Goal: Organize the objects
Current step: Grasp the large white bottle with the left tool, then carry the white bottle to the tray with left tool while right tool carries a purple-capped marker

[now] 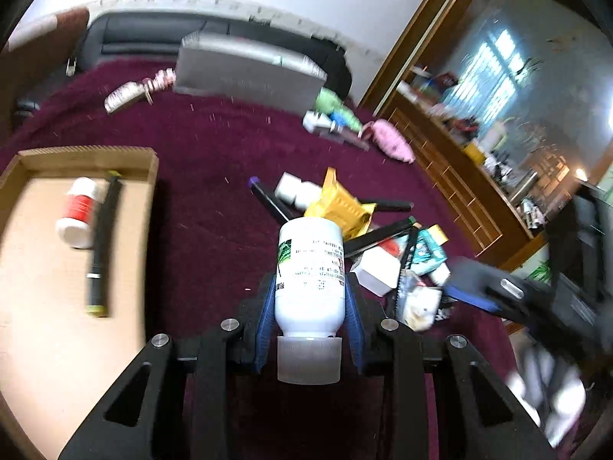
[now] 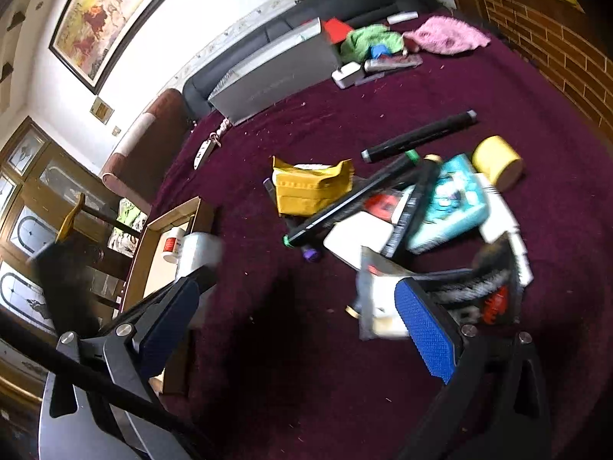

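So far only a small part of the sorting looks done. At the left edge of the left wrist view, the cardboard tray [image 1: 151,165] holds just two things: a small white bottle with a red label [image 1: 78,212] and a dark marker [image 1: 101,245] lying beside it. The left gripper [image 1: 310,306] is pinching a white bottle [image 1: 309,268] between its blue pads, cap toward the camera, in the lower middle of the frame, above the maroon cloth [image 1: 199,230] and to the right of the tray; this one seems to be on its way in. Most of the work is left. In the right wrist view, a pile sits right of centre: a yellow packet [image 2: 310,188], black markers [image 2: 419,136], a teal box [image 2: 448,203], a yellow roll [image 2: 498,161] and white boxes. The right gripper [image 2: 306,329] hangs there spread wide and empty, at the bottom of the frame, near the pile.
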Tool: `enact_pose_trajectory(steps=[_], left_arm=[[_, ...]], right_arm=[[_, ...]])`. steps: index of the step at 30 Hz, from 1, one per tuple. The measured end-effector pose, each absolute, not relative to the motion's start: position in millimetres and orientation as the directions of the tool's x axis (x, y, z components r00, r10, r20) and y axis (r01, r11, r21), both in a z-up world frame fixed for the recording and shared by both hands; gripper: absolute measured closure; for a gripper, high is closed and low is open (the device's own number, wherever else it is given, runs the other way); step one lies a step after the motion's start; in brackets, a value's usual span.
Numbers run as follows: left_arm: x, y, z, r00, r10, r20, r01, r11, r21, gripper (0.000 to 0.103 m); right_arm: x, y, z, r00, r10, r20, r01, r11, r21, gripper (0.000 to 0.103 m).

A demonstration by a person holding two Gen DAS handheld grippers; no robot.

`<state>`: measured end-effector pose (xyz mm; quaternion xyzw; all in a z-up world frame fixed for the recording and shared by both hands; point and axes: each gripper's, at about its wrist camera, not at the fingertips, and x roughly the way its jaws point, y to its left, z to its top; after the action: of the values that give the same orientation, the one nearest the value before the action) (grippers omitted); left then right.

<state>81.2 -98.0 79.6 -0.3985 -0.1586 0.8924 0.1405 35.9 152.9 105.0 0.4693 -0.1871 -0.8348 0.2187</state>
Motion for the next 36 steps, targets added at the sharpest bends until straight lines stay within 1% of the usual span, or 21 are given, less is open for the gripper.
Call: enact_pose_trajectory(steps=[1, 3, 5, 7, 9, 14, 16, 20, 22, 23, 24, 25, 27, 28, 29, 30, 32, 36], left_arm=[[89, -105, 86, -0.660, 0.377, -0.650, -0.133, -0.910, -0.393, 0.074], [100, -118, 94, -0.679, 0.390, -0.622, -0.144, -0.901, -0.409, 0.074], [108, -137, 98, -0.690, 0.407, -0.598, -0.142, -0.887, -0.440, 0.074], [112, -150, 99, -0.699, 0.406, -0.589, -0.138, -0.884, -0.446, 0.074], [117, -166, 99, -0.715, 0.387, -0.583, -0.121, -0.889, -0.442, 0.074], [123, -204, 93, -0.732, 0.356, -0.580, -0.070, -0.887, -0.456, 0.074], [122, -217, 89, -0.734, 0.347, -0.584, -0.050, -0.885, -0.463, 0.074], [122, -234, 79, -0.732, 0.343, -0.588, -0.023, -0.876, -0.481, 0.074], [121, -237, 76, -0.733, 0.342, -0.588, -0.018, -0.874, -0.485, 0.074], [122, -238, 75, -0.734, 0.340, -0.588, -0.016, -0.874, -0.486, 0.074], [122, -239, 74, -0.736, 0.336, -0.587, -0.013, -0.874, -0.485, 0.074], [124, -241, 73, -0.737, 0.334, -0.587, -0.011, -0.875, -0.484, 0.074], [129, -247, 70, -0.740, 0.330, -0.586, -0.004, -0.873, -0.488, 0.074], [128, -248, 69, -0.741, 0.329, -0.585, 0.001, -0.871, -0.491, 0.074], [129, -249, 68, -0.744, 0.327, -0.583, 0.005, -0.870, -0.493, 0.074], [130, -251, 68, -0.745, 0.324, -0.583, 0.007, -0.870, -0.492, 0.074], [134, -254, 68, -0.750, 0.312, -0.584, 0.015, -0.874, -0.486, 0.074], [141, -263, 71, -0.759, 0.286, -0.585, 0.040, -0.876, -0.480, 0.074]], right_arm=[[29, 148, 102, -0.450, -0.549, -0.704, 0.180, -0.828, 0.531, 0.000], [17, 138, 99, -0.428, -0.569, -0.702, 0.178, -0.815, 0.552, 0.008], [4, 119, 99, -0.388, -0.609, -0.692, 0.211, -0.789, 0.576, 0.010], [-12, 95, 94, -0.321, -0.654, -0.685, 0.242, -0.756, 0.608, 0.013], [-28, 77, 88, -0.277, -0.653, -0.705, 0.257, -0.757, 0.600, 0.013], [-69, 44, 69, -0.263, -0.486, -0.833, 0.262, -0.868, 0.423, 0.017], [-78, 38, 64, -0.261, -0.441, -0.859, 0.263, -0.888, 0.376, 0.017], [-90, 26, 48, -0.200, -0.416, -0.887, 0.256, -0.896, 0.362, 0.018], [-93, 22, 44, -0.204, -0.383, -0.901, 0.248, -0.910, 0.331, 0.019], [-92, 20, 44, -0.210, -0.361, -0.909, 0.247, -0.919, 0.308, 0.023], [-91, 18, 42, -0.215, -0.328, -0.920, 0.246, -0.930, 0.274, 0.033], [-91, 16, 40, -0.225, -0.277, -0.934, 0.247, -0.944, 0.220, 0.039], [-87, 11, 41, -0.265, -0.173, -0.948, 0.259, -0.960, 0.103, 0.064], [-84, 9, 40, -0.284, -0.121, -0.951, 0.263, -0.964, 0.044, 0.071], [-82, 7, 40, -0.302, -0.082, -0.950, 0.264, -0.965, -0.001, 0.081], [-81, 8, 40, -0.306, -0.091, -0.948, 0.267, -0.964, 0.007, 0.086], [-78, 13, 42, -0.294, -0.156, -0.943, 0.266, -0.961, 0.076, 0.091], [-70, 20, 55, -0.313, -0.257, -0.914, 0.264, -0.948, 0.176, 0.091]])
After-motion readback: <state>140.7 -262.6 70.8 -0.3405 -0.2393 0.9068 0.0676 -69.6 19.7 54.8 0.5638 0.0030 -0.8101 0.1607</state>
